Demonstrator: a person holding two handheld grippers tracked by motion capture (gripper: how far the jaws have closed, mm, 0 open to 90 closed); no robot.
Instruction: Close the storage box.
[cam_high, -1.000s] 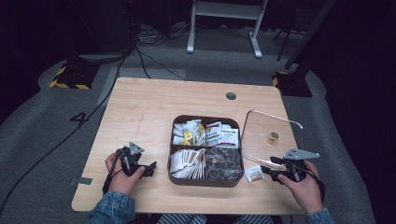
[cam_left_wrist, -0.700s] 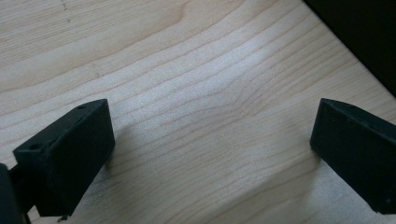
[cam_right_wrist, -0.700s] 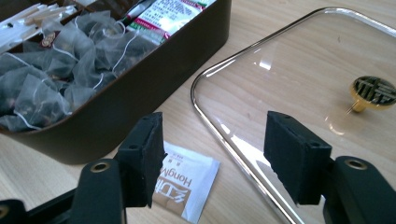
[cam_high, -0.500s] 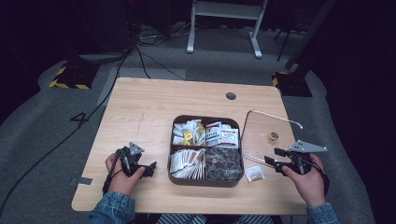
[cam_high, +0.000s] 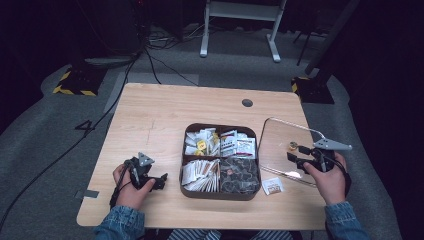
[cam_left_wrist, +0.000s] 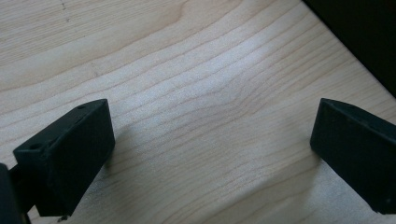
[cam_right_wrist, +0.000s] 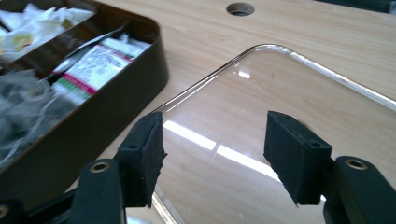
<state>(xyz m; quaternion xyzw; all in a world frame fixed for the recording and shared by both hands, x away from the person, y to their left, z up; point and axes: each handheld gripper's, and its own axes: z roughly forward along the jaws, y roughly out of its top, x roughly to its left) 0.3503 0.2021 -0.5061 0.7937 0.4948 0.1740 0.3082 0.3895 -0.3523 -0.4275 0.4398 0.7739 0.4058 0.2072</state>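
Note:
A dark brown tray (cam_high: 182, 165) with four compartments of sachets and tea bags stands at the table's middle. Right of it a clear lid (cam_high: 280, 137) with a small brass knob (cam_high: 292, 146) lies flat on the wood. My right gripper (cam_high: 294, 160) hovers over the lid's near part, open, with nothing between its jaws. In the right gripper view that gripper (cam_right_wrist: 212, 144) looks across the clear lid (cam_right_wrist: 299, 102), with the tray (cam_right_wrist: 140, 70) at left. My left gripper (cam_high: 159, 180) rests left of the tray, open (cam_left_wrist: 210, 140) over bare wood.
A small loose packet (cam_high: 273, 186) lies on the table between the tray's front right corner and the lid. A round cable hole (cam_high: 247, 103) sits near the far edge. Desk legs and cables stand on the dark floor beyond the table.
My right gripper has moved from beside the loose packet to the right and farther from the front edge, over the lid. The packet stays on the table. The left gripper has kept still.

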